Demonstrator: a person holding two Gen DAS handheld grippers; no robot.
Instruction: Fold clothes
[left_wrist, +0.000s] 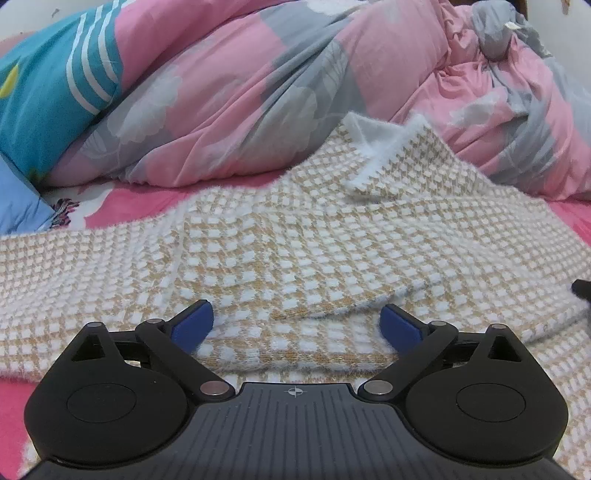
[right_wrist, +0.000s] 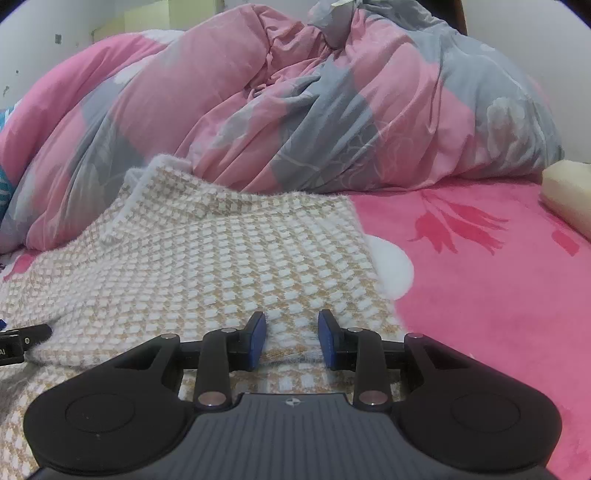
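A fuzzy tan-and-white checked sweater (left_wrist: 295, 240) lies spread on the bed, its white-edged collar (left_wrist: 373, 147) toward the duvet. One sleeve (left_wrist: 314, 280) is folded across the body. My left gripper (left_wrist: 297, 314) hovers low over the sweater's near part, jaws wide open, nothing between them. In the right wrist view the sweater (right_wrist: 221, 258) fills the left half. My right gripper (right_wrist: 291, 325) stands at its near right edge, jaws partly open, fabric lying in the gap, pads not visibly pressing. Each gripper's dark tip peeks into the other's view: the right one (left_wrist: 581, 288), the left one (right_wrist: 26, 338).
A bunched pink-and-grey duvet (right_wrist: 332, 110) rises right behind the sweater. A teal striped pillow (left_wrist: 48, 92) and blue cloth (left_wrist: 18, 206) sit far left. The pink flowered bedsheet (right_wrist: 480, 277) stretches to the right, with a cream cushion (right_wrist: 569, 192) at its far edge.
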